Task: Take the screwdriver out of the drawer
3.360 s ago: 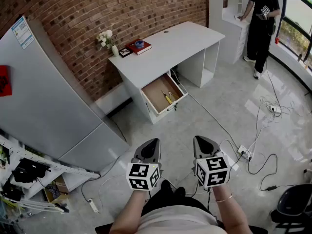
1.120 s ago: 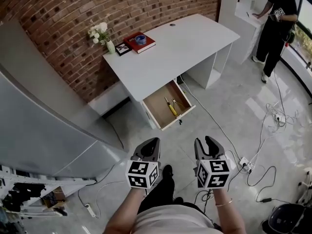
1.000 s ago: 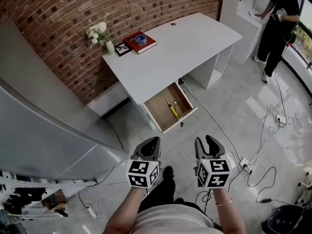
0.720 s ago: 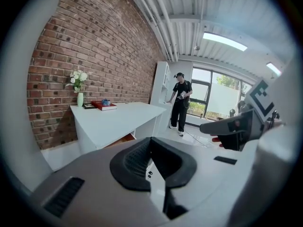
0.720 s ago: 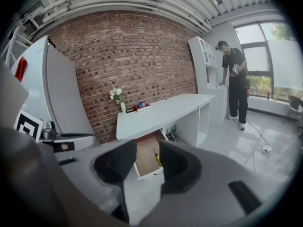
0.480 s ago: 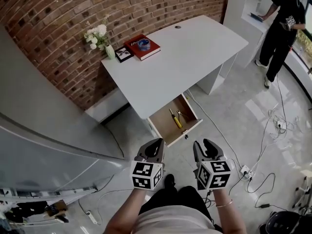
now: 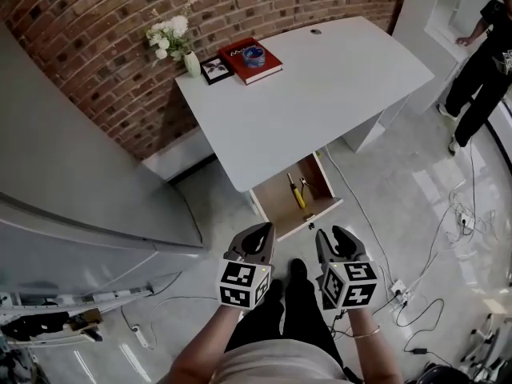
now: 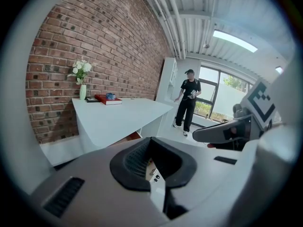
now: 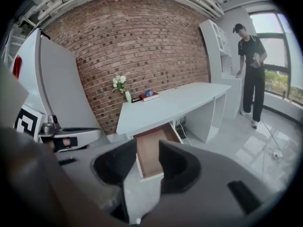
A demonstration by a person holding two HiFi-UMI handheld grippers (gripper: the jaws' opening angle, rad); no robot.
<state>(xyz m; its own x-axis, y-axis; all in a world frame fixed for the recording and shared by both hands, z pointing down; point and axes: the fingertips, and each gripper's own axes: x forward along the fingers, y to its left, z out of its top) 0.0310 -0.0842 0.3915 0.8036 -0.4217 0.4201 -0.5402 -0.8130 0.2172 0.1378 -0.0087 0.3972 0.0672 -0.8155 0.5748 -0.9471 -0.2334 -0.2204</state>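
Under the white desk (image 7: 320,86) the wooden drawer (image 7: 282,201) stands pulled out. In it lies the yellow-handled screwdriver (image 7: 296,192), with a second small tool (image 7: 305,184) beside it. Both grippers hang side by side above the floor, just short of the drawer's front. My left gripper (image 7: 260,232) is shut and holds nothing. My right gripper (image 7: 338,237) is open and empty. In the right gripper view the drawer (image 9: 149,150) shows through the gap of the right gripper (image 9: 147,163). The left gripper view shows the left gripper (image 8: 151,167) with its pads nearly together.
A tall grey fridge (image 7: 72,158) stands close on the left. On the desk's far end are a vase of flowers (image 7: 172,34), a picture frame (image 7: 214,69) and a red book (image 7: 252,58). A person (image 7: 488,62) stands far right. Cables and a power strip (image 7: 398,294) lie on the floor.
The view has come closer to the desk, so the open drawer now lies just ahead of the grippers. The right gripper went from shut to open early on. The left stayed shut.
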